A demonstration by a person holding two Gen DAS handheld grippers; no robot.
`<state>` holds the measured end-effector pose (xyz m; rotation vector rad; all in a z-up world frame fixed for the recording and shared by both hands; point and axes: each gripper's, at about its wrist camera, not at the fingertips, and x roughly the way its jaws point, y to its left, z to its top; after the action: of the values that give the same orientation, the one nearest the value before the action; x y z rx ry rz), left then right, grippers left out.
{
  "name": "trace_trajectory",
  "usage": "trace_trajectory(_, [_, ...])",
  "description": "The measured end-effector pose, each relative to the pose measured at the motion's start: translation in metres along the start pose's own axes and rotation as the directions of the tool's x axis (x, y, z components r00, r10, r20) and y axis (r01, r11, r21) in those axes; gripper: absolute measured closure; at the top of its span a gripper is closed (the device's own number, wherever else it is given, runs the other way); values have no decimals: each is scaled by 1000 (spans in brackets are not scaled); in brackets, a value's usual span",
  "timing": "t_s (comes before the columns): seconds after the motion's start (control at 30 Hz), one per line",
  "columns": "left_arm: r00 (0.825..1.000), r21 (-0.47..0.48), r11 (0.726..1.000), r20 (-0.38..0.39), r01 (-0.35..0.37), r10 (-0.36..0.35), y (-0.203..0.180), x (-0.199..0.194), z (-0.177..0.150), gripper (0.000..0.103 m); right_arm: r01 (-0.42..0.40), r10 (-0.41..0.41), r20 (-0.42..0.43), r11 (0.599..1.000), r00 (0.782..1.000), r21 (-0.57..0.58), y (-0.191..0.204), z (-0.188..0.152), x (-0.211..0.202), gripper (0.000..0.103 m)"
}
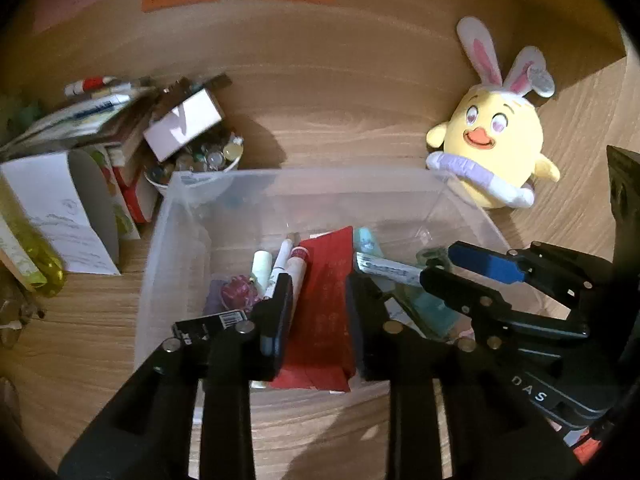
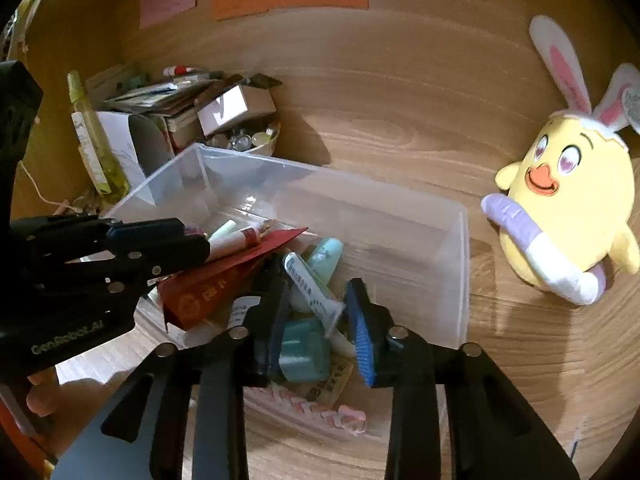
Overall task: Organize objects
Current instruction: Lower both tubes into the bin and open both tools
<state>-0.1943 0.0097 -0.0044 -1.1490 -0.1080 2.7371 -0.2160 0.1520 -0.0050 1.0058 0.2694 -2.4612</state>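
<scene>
Clear plastic bin [image 1: 188, 216] at table centre, cluttered. Red envelope [image 1: 324, 312] lies between left gripper [image 1: 316, 312] jaws, parted, unclamped. Right gripper [image 2: 316, 320], at three o'clock, parted over teal block [image 2: 304, 350]. Envelope: light, floppy, slippery; pinch the edge.

surface: wood-grain table [image 2: 400, 120] | centre: clear rectangular plastic bin [image 2: 460, 280] | right of the bin: yellow plush chick with bunny ears [image 2: 576, 208] | left of the bin: white bowl of small items [image 1: 158, 188], stacked books and boxes [image 1: 92, 128], folded white card [image 1: 52, 208]
</scene>
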Motion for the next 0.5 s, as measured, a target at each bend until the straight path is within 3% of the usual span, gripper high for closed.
trace_trajectory(0.13, [999, -1, 1000, 32, 10, -10, 0, -16, -2, 67, -2, 2, 31, 1000, 1000, -4, 1, 1, -17, 68])
trace_trajectory(0.23, [998, 7, 1000, 60, 8, -9, -1, -30, -6, 55, -10, 10, 58, 1000, 998, 1, 1, -1, -33, 61])
trace_trajectory(0.3, [996, 14, 1000, 91, 0, -1, -3, -41, -10, 38, -13, 13, 75, 1000, 997, 2, 1, -3, -42, 47])
trace_trajectory(0.4, [992, 25, 1000, 128, -18, 15, -4, -55, -17, 23, -8, 8, 104, 1000, 995, 1, 1, -9, -57, 28])
trace_trajectory(0.5, [988, 25, 999, 155, -28, 23, -2, -67, -26, 11, 5, -5, 136, 1000, 991, 1, 0, -17, -72, 21])
